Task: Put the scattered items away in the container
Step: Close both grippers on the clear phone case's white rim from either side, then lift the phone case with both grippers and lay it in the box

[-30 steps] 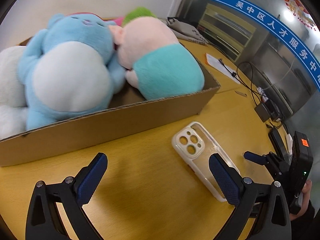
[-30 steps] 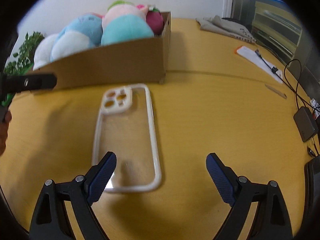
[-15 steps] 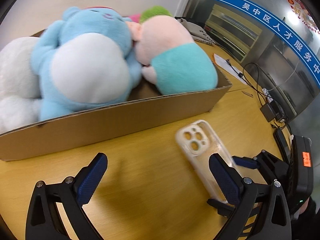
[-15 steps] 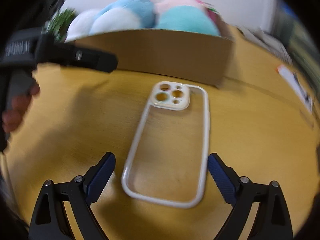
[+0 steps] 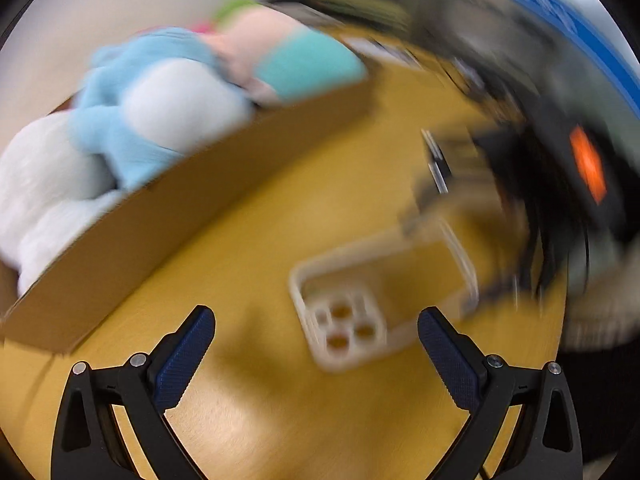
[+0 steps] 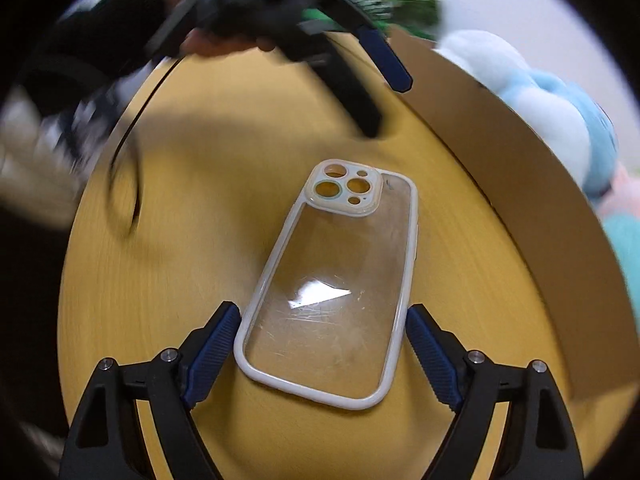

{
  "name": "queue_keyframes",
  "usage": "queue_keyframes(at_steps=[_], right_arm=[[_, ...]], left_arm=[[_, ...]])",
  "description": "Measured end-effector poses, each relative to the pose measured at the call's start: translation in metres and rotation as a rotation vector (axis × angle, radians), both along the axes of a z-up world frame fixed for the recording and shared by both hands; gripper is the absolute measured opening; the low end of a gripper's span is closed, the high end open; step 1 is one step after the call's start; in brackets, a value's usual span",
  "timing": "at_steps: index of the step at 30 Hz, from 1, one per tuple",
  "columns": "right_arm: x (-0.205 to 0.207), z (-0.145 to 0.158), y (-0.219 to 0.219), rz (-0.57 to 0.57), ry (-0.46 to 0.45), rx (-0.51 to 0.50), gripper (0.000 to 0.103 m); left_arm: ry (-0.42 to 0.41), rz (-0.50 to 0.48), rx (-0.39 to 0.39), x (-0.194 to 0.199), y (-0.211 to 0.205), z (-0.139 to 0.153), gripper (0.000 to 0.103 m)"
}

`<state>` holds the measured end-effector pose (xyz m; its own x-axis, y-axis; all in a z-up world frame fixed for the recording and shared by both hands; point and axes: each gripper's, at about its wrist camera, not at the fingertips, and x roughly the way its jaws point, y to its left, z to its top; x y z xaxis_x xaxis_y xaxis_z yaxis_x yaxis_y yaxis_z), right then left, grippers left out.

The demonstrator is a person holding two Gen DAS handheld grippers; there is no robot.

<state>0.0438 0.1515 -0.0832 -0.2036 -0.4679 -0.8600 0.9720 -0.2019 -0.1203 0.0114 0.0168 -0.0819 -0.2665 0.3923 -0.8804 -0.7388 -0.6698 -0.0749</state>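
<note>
While the case (image 6: 336, 280) lay flat on the table (image 6: 180, 220), near the box (image 6: 520, 200), the right gripper (image 6: 322, 320) straddled its near end, pads beside both rims, not yet clamped. L gripper (image 5: 316, 332) released, empty. Case prob. light, thin, slick; pinch across long edges.

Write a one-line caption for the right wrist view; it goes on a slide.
Right gripper straddles a clear phone case on the wooden table, beside the cardboard box.

No legible text or labels.
</note>
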Motion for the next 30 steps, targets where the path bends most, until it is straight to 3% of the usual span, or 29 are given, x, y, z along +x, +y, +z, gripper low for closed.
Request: queue_keyframes(at_steps=[4,15,21,23,30], right_arm=[[-0.012,0.012,0.01,0.046,0.057,0.027,0.087],[-0.011,0.013,0.016,-0.086,0.003,0.005,0.087],[-0.035,0.0,0.016,-0.146,-0.056,-0.014,0.085],[-0.041,0.0,0.017,-0.135,-0.07,-0.027,0.078],[-0.048,0.004,0.021,-0.067,-0.053,-0.042,0.078]], left_arm=[[0.001,-0.182,-0.078,0.006,0.012,-0.015,0.103],[-0.019,-0.463,-0.076,-0.014,0.041,-0.033,0.1],[0.009,-0.532,-0.104,-0.022,0.046,-0.038,0.093],[0.021,-0.538,-0.101,-0.023,0.045,-0.037,0.089],[0.046,-0.524,-0.084,-0.021,0.038,-0.029,0.085]])
